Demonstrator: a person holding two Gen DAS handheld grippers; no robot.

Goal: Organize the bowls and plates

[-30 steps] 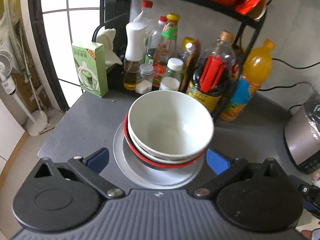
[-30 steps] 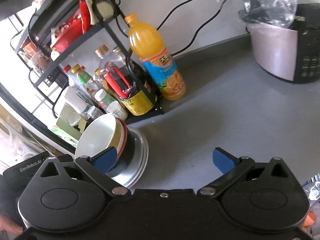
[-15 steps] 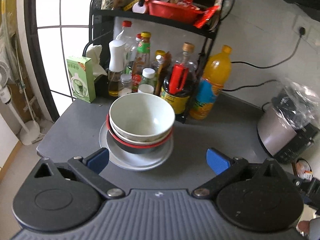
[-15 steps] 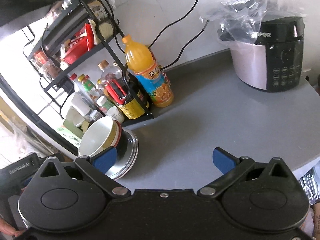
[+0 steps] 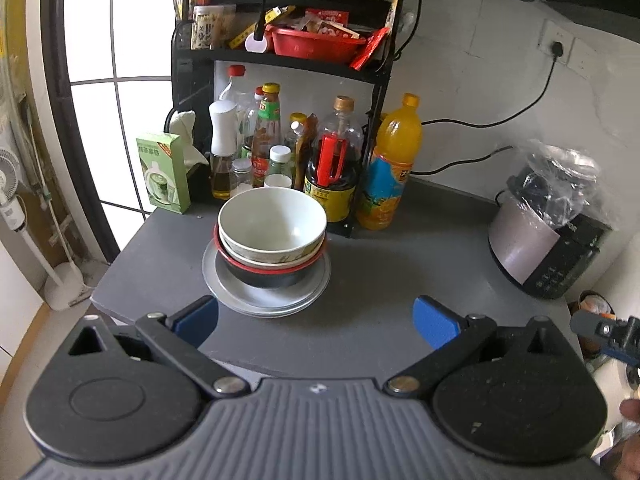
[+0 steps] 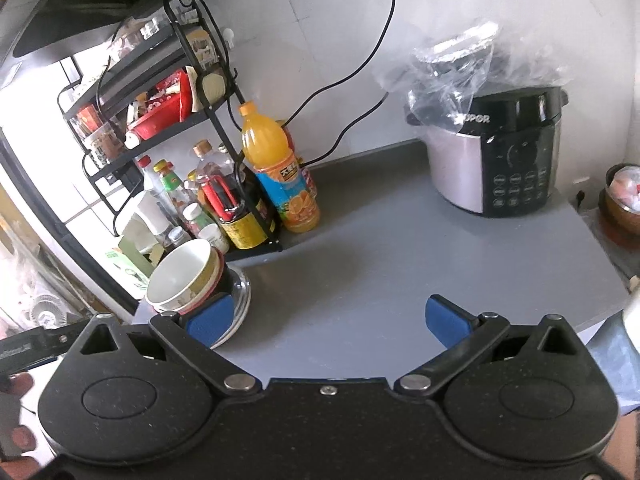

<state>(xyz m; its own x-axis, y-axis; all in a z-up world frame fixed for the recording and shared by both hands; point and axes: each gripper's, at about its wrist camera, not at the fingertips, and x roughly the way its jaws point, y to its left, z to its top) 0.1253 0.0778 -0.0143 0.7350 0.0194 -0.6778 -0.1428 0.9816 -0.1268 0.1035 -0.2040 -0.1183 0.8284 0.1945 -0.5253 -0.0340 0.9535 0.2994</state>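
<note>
Now both the left gripper (image 5: 316,318) and right gripper (image 6: 328,318) have backed away, spread wide and holding nothing, so the bowls (image 5: 272,226) sit stacked on the plates (image 5: 267,298) by the bottle rack (image 5: 376,80), looking all tidy.

The left gripper (image 5: 316,322) is held level, its two blue-padded fingers (image 5: 197,319) spread wide apart with nothing between them. The right gripper (image 6: 327,318) is likewise spread wide and empty, tilted slightly. Fingertips of a hand (image 6: 18,390), probably gripping the left tool, show at the right camera's lower left edge.
</note>
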